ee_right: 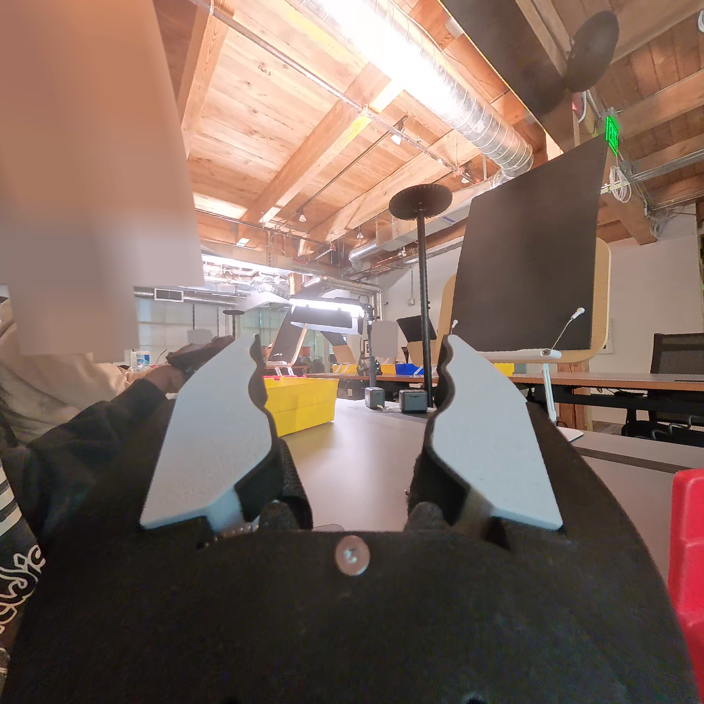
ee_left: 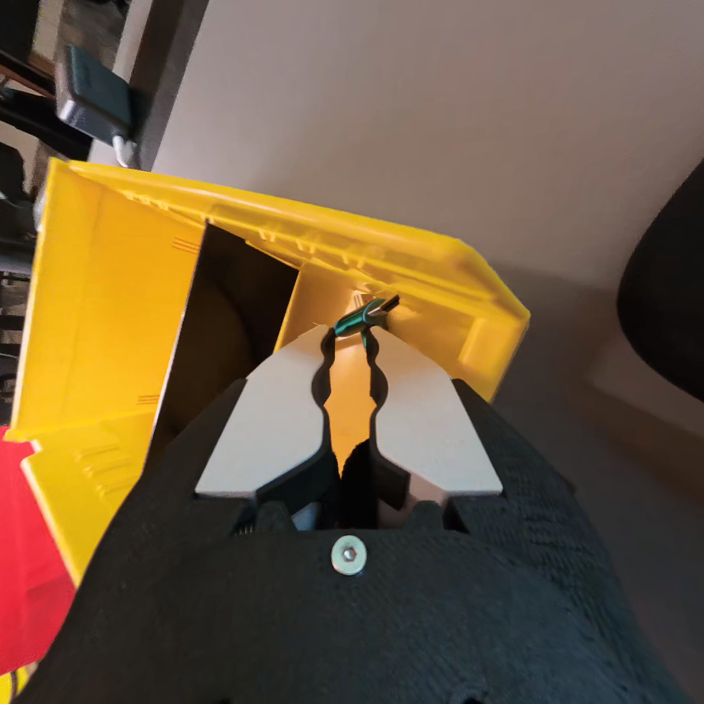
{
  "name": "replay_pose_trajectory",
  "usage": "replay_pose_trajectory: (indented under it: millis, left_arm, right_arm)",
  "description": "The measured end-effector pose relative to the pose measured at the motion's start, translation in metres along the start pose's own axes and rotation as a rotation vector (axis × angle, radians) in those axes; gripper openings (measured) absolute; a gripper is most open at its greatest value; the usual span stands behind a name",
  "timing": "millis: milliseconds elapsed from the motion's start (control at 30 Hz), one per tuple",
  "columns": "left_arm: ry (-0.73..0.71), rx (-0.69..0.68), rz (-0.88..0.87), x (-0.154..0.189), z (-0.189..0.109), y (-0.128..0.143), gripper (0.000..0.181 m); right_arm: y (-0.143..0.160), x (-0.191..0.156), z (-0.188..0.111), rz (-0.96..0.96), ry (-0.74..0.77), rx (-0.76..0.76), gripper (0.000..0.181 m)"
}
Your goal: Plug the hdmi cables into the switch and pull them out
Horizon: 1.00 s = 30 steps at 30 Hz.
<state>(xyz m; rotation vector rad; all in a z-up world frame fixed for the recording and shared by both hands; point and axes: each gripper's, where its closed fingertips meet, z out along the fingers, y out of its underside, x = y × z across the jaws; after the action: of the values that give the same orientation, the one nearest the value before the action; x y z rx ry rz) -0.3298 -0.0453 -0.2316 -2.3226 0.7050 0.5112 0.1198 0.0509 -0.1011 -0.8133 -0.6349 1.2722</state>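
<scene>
Table [ee_right: 358, 457] stretches grey beneath our right tool [ee_right: 352, 375], whose fingers stand wide apart over nothing. Ahead sits a yellow bin [ee_left: 114, 304]; above its interior our left tool [ee_left: 350, 335] pinches a green HDMI plug [ee_left: 364, 314] at the fingertips.

Green-sleeved HDMI cable plug [ee_left: 360, 318] with a metal tip

It tilts up and rightward over the yellow plastic bin [ee_left: 114, 304], apart from any socket.
</scene>
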Motion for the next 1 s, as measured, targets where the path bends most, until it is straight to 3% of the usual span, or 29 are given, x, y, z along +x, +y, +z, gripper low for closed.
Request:
replay_pose_trajectory:
  millis: [167,333,500,600,733,833,1000]
  left_arm:
    - [0.029,0.022,0.054,-0.001,0.010,-0.006,0.021]
    - [0.081,0.037,0.271,-0.001,0.024,-0.012,0.027]
    - [0.156,0.112,0.299,0.002,0.030,-0.017,0.018]
    - [0.085,0.197,0.261,-0.011,0.020,-0.024,0.017]
    - [-0.169,0.321,0.117,-0.053,-0.021,-0.035,0.013]
    - [-0.390,0.466,-0.043,-0.088,-0.073,-0.041,0.013]
    - [-0.662,0.919,-0.336,-0.124,-0.188,-0.060,0.011]
  right_arm:
    - [0.000,0.000,0.000,-0.006,0.005,0.000,0.087]
    - [0.000,0.001,0.000,-0.009,0.010,0.001,0.087]
    - [-0.001,0.002,0.000,-0.010,0.016,0.006,0.087]
    - [-0.001,0.002,-0.001,-0.008,0.017,0.008,0.087]
    - [-0.002,0.003,-0.002,-0.001,0.016,0.012,0.087]
    - [-0.003,0.003,-0.002,-0.002,0.018,0.020,0.087]
    - [-0.004,0.003,-0.004,-0.001,0.022,0.029,0.086]
